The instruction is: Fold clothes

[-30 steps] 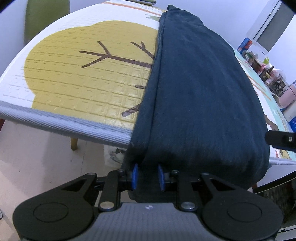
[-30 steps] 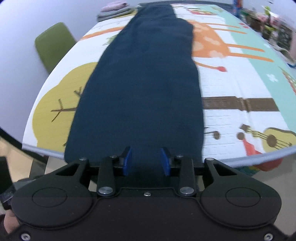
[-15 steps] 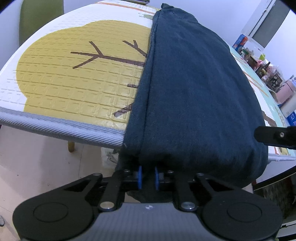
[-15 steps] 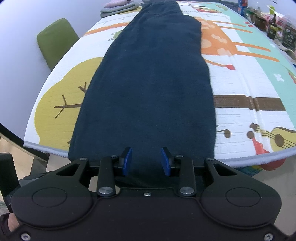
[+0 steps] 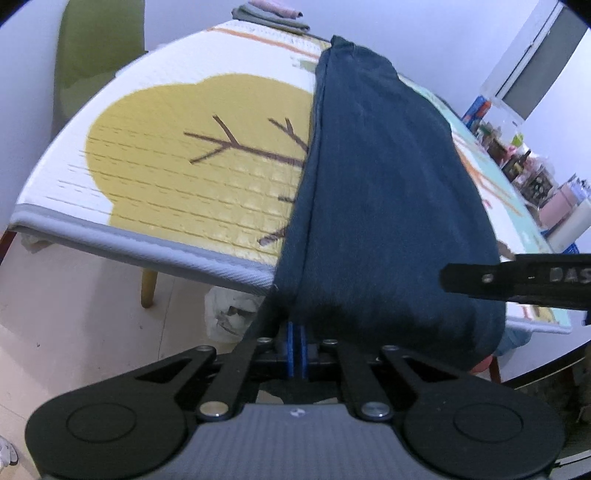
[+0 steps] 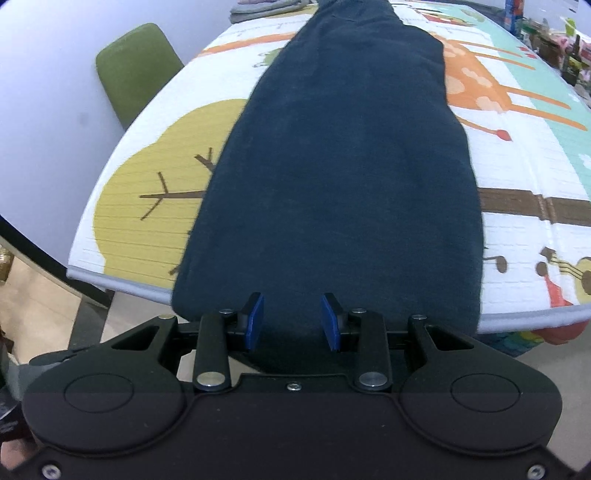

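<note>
A long dark blue garment (image 5: 384, 192) lies lengthwise on the picture mat (image 5: 192, 173), and its near end hangs over the table's front edge. My left gripper (image 5: 297, 345) is at the near left corner of that end, its blue pads pressed together on the hem. In the right wrist view the same garment (image 6: 340, 166) fills the middle. My right gripper (image 6: 292, 321) stands open at the near end, with the cloth running between its blue pads (image 6: 255, 321). The right gripper's black finger (image 5: 517, 280) shows at the right of the left wrist view.
A green chair (image 6: 133, 70) stands left of the table. Folded clothes (image 5: 269, 14) lie at the far end. Bottles and boxes (image 5: 517, 158) crowd the far right side. A white bag (image 5: 225, 314) and a wooden table leg (image 5: 149, 288) are under the front edge.
My left gripper's pads closed from apart to together on the garment's near hem. My right gripper stayed open and moved slightly up toward the near end.
</note>
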The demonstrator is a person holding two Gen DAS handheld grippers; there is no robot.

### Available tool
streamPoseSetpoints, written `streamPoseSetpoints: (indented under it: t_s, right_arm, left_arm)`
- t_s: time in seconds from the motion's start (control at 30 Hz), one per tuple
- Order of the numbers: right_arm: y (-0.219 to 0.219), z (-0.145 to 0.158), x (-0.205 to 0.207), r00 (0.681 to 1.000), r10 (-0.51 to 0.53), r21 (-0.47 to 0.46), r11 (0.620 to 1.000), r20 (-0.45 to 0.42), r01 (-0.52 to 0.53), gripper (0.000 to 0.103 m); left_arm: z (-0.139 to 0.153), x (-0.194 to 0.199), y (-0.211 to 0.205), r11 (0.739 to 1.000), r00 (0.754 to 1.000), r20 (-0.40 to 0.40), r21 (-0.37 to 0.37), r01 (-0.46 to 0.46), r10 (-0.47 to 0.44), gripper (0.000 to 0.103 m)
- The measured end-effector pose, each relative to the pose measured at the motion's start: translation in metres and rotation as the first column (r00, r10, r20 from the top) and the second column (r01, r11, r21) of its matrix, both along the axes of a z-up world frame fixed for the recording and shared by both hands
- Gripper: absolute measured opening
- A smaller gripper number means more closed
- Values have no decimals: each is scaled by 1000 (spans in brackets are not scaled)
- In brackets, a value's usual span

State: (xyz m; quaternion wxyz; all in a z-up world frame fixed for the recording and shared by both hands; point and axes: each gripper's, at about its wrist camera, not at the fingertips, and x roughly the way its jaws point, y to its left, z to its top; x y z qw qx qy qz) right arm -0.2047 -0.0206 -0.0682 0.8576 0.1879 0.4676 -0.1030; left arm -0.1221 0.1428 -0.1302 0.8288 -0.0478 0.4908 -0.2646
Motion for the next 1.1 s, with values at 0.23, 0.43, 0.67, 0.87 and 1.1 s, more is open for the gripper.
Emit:
streamPoseSetpoints:
  t_s: [0.23, 0.43, 0.67, 0.87, 1.1]
  right_arm:
    - [19, 4, 14, 998, 58, 28, 998, 20, -59, 33]
    - [25, 2, 25, 997, 79, 34, 996, 20, -80, 34]
    - [19, -7, 34, 998, 69, 60, 996, -1, -69, 40]
    - [22, -13, 39, 994, 106, 69, 992, 0, -106, 42]
    - [36, -18, 52, 988, 154, 41, 987, 0, -154, 50]
  left_arm:
    - [13, -2, 10, 999, 999, 9, -17, -36, 37, 4]
    - [4, -9, 17, 999, 999, -5, -28, -39, 39, 6]
    - [-12, -15, 18, 994, 998, -10, -91, -60, 59, 12]
    - [-28, -13, 18, 984, 997, -9, -157, -81, 81, 25]
    - [-46, -10, 14, 976, 996, 12, -202, -85, 90, 37]
